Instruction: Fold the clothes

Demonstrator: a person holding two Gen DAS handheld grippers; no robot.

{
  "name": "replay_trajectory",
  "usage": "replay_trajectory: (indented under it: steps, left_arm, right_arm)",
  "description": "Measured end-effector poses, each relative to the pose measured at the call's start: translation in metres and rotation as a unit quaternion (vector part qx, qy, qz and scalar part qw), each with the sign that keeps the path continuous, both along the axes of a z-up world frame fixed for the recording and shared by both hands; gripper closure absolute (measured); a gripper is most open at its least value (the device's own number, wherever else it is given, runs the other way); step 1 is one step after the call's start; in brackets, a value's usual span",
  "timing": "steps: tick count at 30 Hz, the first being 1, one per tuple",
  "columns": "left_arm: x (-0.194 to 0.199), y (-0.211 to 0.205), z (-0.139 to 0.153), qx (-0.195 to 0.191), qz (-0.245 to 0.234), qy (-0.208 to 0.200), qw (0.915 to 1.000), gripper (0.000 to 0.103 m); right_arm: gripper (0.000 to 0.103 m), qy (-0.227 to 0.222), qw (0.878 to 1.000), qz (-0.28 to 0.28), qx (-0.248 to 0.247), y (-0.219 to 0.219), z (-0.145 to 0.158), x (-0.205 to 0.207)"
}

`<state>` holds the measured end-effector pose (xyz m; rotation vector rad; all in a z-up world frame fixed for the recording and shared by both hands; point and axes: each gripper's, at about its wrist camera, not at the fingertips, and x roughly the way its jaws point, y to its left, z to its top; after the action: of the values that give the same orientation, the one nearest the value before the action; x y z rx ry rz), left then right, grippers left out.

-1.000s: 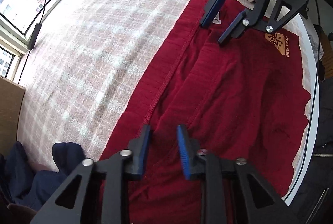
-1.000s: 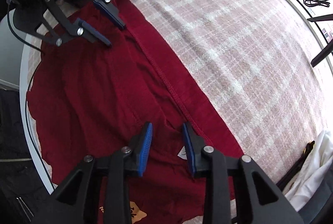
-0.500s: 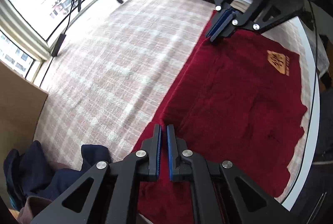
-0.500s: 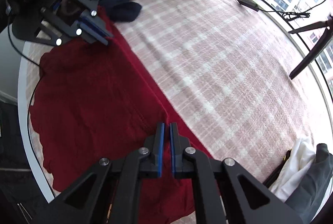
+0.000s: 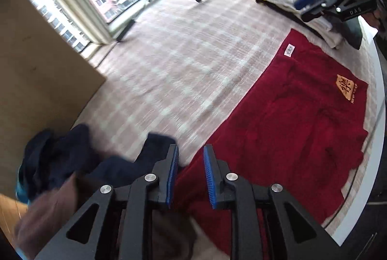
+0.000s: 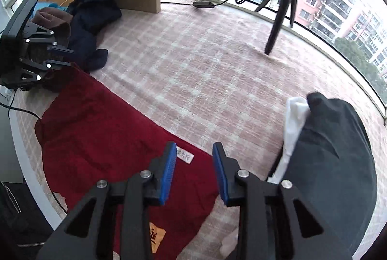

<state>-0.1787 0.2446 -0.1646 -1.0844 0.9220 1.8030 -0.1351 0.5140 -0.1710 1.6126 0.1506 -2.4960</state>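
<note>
Both grippers up and clear of the cloth now, where half a second ago each pair of blue pads sat pinched together on the far edge of the red garment (image 5: 297, 129). Left gripper (image 5: 189, 175) opening, jaws partly apart, nothing between them; same for the right gripper (image 6: 194, 173), opening with only air in the gap. Red garment released and lying flat on the plaid blanket (image 5: 183, 61), below and ahead of both tools, folded edge straight, white neck label (image 6: 185, 156) just beyond the right gripper's left pad, orange emblem (image 5: 346, 88) face up far off to the right of the left gripper. Reads as one fold laid down and let go. Probably another fold to come, or transfer to the folded stack (image 6: 333, 158) right of the right gripper. Unfolded dark clothes (image 5: 58, 163) heaped left of the left gripper, waiting.
</note>
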Motion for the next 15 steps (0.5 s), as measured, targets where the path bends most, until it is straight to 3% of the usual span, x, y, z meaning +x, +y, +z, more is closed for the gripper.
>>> replay_trajectory:
  steps: [2, 4, 7, 11, 13, 15]
  left_arm:
    - [-0.008, 0.014, -0.026, -0.009, 0.020, -0.004, 0.9998, 0.080]
    - [-0.013, -0.001, -0.052, -0.023, 0.040, -0.011, 0.9989, 0.080]
    - [-0.011, -0.022, -0.068, -0.017, 0.067, -0.037, 0.9969, 0.080]
    - [-0.021, -0.017, -0.082, -0.005, 0.075, -0.049, 0.9960, 0.080]
    - [-0.029, -0.009, -0.091, -0.019, 0.087, -0.033, 0.9955, 0.081]
    - [-0.039, -0.005, -0.099, -0.037, 0.111, -0.021, 0.9928, 0.093]
  right_arm:
    - [0.072, -0.004, 1.000, -0.027, 0.011, 0.003, -0.010, 0.014]
    - [0.072, -0.018, 0.998, -0.060, 0.012, -0.005, -0.035, 0.025]
    - [0.072, -0.036, 0.996, -0.080, -0.029, -0.011, -0.059, 0.050]
    - [0.072, -0.058, 0.991, -0.096, -0.068, -0.019, -0.086, 0.072]
    - [0.072, -0.070, 0.991, -0.101, -0.045, -0.018, -0.095, 0.072]
    - [0.072, -0.073, 0.991, -0.108, -0.016, -0.014, -0.098, 0.076]
